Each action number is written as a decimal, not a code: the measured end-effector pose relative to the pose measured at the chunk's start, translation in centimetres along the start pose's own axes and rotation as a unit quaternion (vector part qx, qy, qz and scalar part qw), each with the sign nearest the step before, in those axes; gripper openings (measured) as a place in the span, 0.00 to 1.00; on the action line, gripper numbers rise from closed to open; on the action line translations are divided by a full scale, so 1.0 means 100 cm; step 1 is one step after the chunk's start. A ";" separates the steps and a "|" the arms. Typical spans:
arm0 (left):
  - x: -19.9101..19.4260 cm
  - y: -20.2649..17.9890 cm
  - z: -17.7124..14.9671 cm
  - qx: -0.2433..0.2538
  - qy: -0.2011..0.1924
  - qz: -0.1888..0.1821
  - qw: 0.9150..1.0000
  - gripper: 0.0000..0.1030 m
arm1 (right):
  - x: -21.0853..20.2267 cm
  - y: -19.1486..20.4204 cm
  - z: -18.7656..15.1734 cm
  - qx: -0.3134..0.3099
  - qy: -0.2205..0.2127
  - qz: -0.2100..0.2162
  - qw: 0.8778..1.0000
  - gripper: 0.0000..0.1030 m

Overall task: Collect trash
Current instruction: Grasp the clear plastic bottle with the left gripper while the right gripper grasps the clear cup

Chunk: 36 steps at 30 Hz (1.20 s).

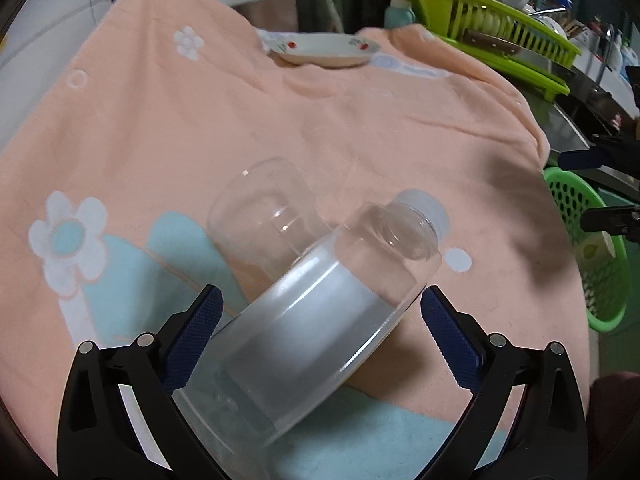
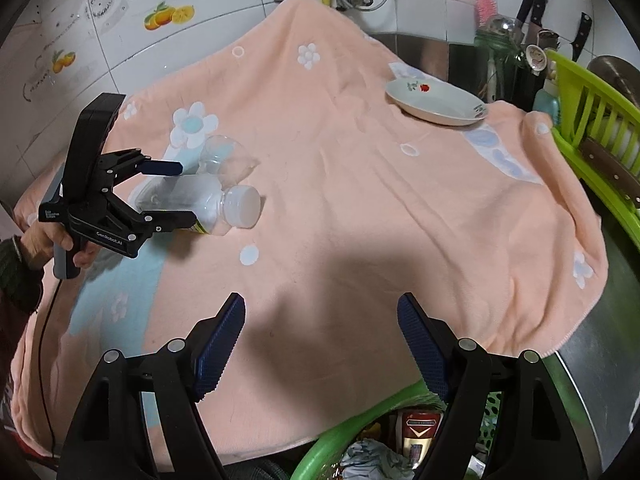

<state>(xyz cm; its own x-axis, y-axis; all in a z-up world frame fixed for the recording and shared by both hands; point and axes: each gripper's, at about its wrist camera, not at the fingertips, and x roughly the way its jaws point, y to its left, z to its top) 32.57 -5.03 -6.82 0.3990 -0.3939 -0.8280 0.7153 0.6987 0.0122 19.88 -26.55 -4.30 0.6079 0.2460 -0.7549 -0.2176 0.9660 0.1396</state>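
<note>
The clear plastic bottle [image 1: 320, 300] lies on its side on the peach towel [image 1: 360, 128], its body already between the spread jaws of the left gripper [image 1: 320, 312] — neither blue pad appears to press it yet, though the left pad sits just beside its wall. Its long axis runs from about 7 o'clock, at the base, up to 1 o'clock, where the white cap [image 1: 426, 210] points away. Touching it toward 11 o'clock is a clear glass [image 1: 260, 216], also tipped over.

The right gripper [image 2: 320, 344] hovers with its jaws apart and nothing between them, over the green basket [image 2: 320, 440] at the towel's near edge, well apart from the bottle, which from there lies toward 10 o'clock. The left hand is plainly the nearer one. Closing across the bottle's width looks feasible — the glass may get nudged.
</note>
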 end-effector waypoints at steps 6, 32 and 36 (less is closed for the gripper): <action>-0.007 -0.009 -0.011 -0.008 0.018 -0.062 0.998 0.94 | 0.003 0.003 0.002 -0.004 -0.002 0.003 1.000 0.76; -0.039 -0.019 -0.049 -0.132 -0.028 0.044 0.990 0.56 | 0.029 0.036 0.055 -0.032 -0.027 0.048 0.998 0.74; -0.065 -0.005 -0.076 -0.192 -0.045 0.060 0.979 0.56 | 0.049 0.048 0.076 -0.028 -0.020 0.077 0.996 0.72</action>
<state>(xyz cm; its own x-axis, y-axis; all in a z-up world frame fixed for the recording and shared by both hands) 25.22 1.70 -5.74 0.5274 -0.3347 -0.7809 0.3993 0.9089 -0.1199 27.60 -20.11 -2.46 0.5940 0.3959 -0.7003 -0.3532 0.9105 0.2152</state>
